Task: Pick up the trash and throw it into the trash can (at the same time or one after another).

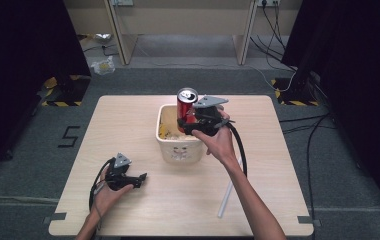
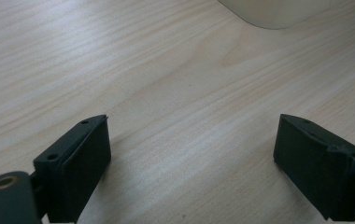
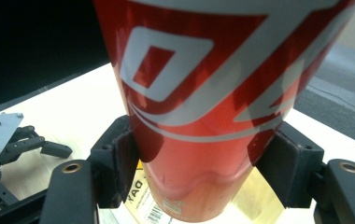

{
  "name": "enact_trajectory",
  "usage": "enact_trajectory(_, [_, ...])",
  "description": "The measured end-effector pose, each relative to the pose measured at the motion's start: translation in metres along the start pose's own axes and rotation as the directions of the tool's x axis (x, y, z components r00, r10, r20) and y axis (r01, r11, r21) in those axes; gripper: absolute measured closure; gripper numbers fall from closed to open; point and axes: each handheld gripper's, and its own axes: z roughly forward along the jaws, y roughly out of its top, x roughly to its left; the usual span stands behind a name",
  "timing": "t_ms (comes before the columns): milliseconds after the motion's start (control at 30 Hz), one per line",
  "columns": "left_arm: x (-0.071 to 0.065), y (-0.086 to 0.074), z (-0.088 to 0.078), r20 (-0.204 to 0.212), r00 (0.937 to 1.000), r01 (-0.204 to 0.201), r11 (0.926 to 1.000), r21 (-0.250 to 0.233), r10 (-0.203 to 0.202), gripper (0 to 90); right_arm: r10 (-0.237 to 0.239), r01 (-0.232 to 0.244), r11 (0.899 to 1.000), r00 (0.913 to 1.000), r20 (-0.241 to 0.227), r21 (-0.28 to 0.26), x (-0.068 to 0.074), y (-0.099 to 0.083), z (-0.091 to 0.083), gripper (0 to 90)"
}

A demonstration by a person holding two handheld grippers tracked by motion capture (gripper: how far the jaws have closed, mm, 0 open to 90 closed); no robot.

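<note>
While the right gripper holds a red can just above the white tub in the middle of the frame, its jaws pinch the can's sides. At the lower left, the left gripper rests on the bench with its jaws spread wide and nothing between them. A white stick lies at the lower right.

The right claw is raised and clamped, while the left claw rests low, jaws spread.
</note>
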Motion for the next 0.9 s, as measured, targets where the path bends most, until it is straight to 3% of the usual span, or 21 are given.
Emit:
enact_trajectory(300, [0.0, 0.0, 0.0, 0.0, 1.0, -0.003, 1.0, 0.003, 0.003, 10.2, 0.0, 0.002, 0.999, 0.9992, -0.041, 0.054, 0.007, -0.002, 0.024, 33.7])
enact_trajectory(900, [0.0, 0.0, 0.0, 0.0, 1.0, -0.002, 1.0, 0.002, 0.002, 10.2, -0.018, 0.028, 0.993, 0.9962, -0.085, 0.119, 0.02, -0.005, 0.052, 33.6])
